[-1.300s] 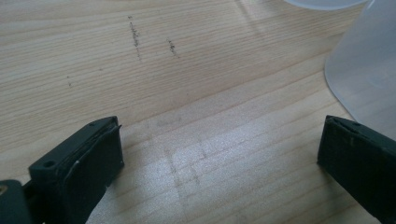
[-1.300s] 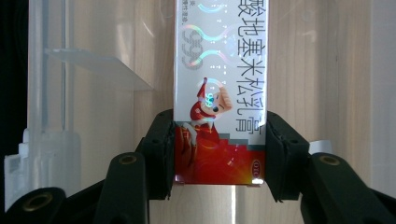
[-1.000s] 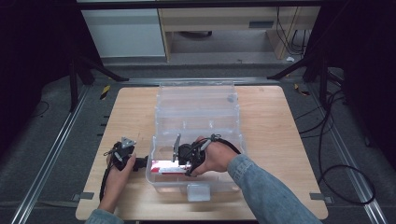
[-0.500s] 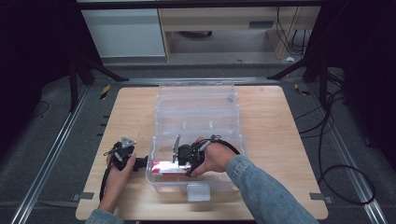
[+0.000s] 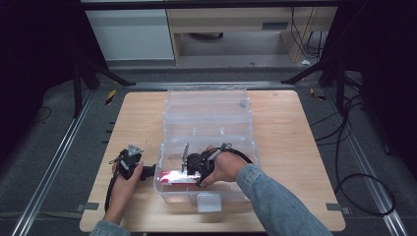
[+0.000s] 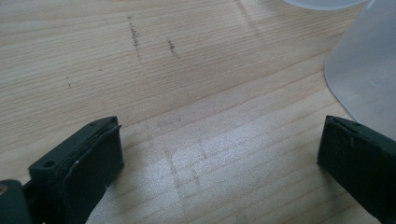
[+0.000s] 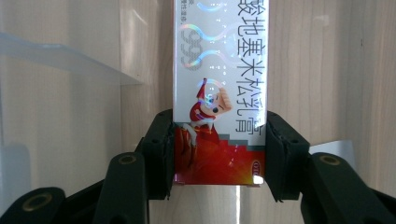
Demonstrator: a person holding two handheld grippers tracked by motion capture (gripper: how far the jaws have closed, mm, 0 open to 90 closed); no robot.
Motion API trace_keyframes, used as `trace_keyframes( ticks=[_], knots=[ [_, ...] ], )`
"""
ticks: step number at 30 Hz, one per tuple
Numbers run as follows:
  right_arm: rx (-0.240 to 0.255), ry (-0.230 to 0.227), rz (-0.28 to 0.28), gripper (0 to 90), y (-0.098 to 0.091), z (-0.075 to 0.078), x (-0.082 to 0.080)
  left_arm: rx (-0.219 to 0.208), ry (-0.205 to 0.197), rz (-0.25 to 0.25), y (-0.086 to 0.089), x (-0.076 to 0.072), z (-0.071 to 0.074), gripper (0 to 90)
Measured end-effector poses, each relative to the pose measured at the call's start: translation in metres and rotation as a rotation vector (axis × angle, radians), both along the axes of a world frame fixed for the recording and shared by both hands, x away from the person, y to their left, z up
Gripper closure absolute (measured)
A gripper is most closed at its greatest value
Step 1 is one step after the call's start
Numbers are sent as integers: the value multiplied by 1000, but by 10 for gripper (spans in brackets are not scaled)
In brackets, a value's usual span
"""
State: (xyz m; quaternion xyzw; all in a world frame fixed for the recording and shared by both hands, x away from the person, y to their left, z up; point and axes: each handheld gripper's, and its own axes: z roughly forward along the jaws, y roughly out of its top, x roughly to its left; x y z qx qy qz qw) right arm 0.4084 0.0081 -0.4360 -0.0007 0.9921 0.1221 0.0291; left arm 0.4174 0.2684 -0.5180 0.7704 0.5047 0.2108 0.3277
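Right gripper view is showing the right gripper [image 7: 219, 154] clamping the carton [image 7: 219, 93] at lower centre, inside the bin [image 5: 206, 196]. Lowering it flat before releasing seems wise (walls are close). The left gripper [image 6: 219, 154] is gaping, empty, over the table [image 6: 187, 70].

We see the table [image 5: 295, 147] brightly lit from above while the surroundings stay dark. Glare whitens the carton [image 5: 173, 176] (its foil print shimmers up close), and our near jaws look soft, slightly blurred.
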Motion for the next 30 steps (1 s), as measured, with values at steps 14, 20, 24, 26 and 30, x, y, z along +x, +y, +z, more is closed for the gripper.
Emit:
trace_keyframes(
  ticks=[14, 20, 24, 26, 30],
  knots=[
    [-14, -1, -6, 512, 1, -6, 0, 0, 0, 0, 0, 0, 0, 0],
    [-22, 5, -7, 512, 2, -9, 1, 0, 0, -1, 0, 0, 0, 0],
    [-25, 12, -10, 512, 2, -11, 1, 0, 0, -1, 0, 0, 0, 0],
    [-26, 15, -2, 512, 3, -13, 2, 0, 0, -2, 0, 0, 0, 0],
    [-33, 24, -8, 512, 3, -16, 1, 2, 1, -4, 0, 0, 0, 0]
  ],
)
